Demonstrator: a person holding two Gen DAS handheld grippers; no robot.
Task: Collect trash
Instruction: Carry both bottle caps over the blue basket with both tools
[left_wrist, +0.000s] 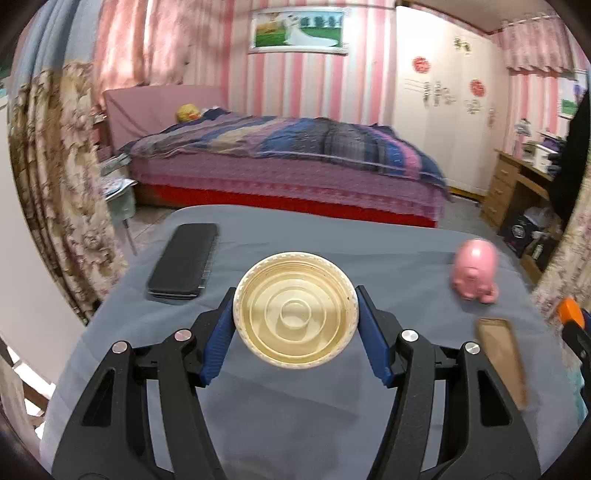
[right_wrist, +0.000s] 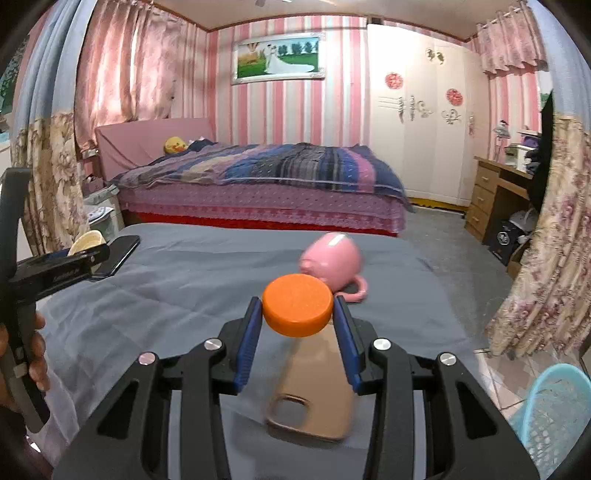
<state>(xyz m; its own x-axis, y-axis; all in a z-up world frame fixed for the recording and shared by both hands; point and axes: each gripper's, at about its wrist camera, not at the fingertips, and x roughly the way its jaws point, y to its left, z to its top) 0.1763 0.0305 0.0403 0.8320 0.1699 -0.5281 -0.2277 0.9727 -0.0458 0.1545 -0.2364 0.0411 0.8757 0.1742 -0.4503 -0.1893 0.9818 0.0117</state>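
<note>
My left gripper (left_wrist: 295, 325) is shut on a cream plastic lid (left_wrist: 295, 310), its ribbed inside facing the camera, held above the grey-covered table (left_wrist: 295, 424). My right gripper (right_wrist: 298, 325) is shut on an orange bottle cap (right_wrist: 297, 310), held above the table (right_wrist: 147, 314). The left gripper with its cream lid (right_wrist: 86, 242) also shows at the left edge of the right wrist view. The orange cap (left_wrist: 569, 312) shows at the right edge of the left wrist view.
On the table lie a black phone (left_wrist: 183, 260), a pink pig-shaped mug on its side (right_wrist: 332, 264) and a tan phone case (right_wrist: 314, 391). A light blue mesh basket (right_wrist: 554, 413) stands on the floor at right. A bed stands beyond the table.
</note>
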